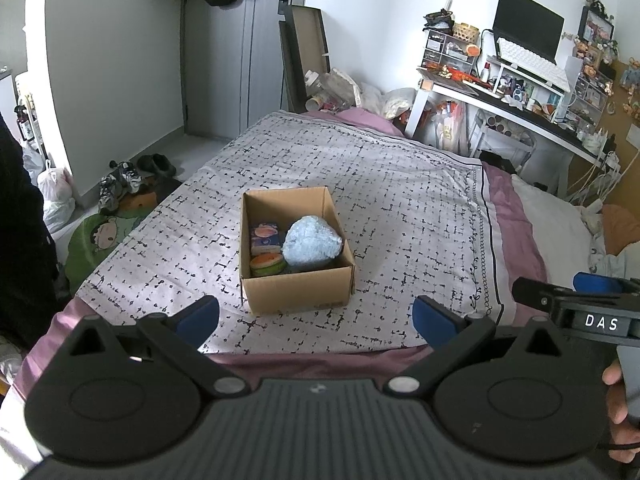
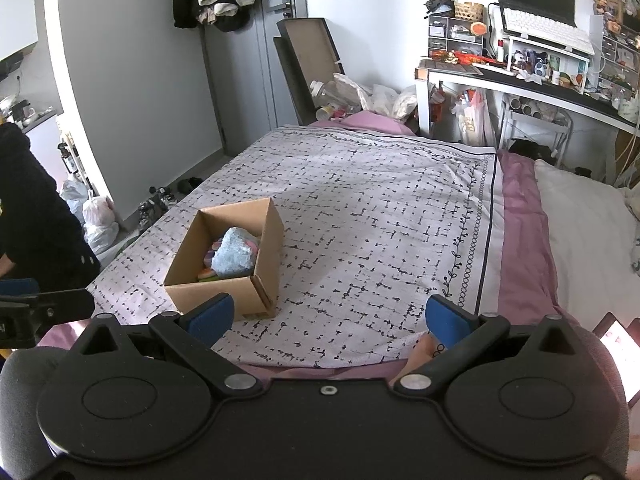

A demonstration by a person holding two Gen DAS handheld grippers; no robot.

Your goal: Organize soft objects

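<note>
At 12 o'clock inside the open brown cardboard box (image 1: 296,248), the fluffy pale-blue plush lump (image 1: 312,245) looks light and compressible, best pinched mid-body; left gripper (image 1: 316,314) and right gripper (image 2: 328,314) stand wide open, empty.

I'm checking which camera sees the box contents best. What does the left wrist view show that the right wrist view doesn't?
Only the left view shows the burger-shaped toy and the printed pack clearly. Only the right view shows a lit screen at the bed's edge. Both show the cardboard box, the blue fluffy toy inside and the patterned blanket.
</note>
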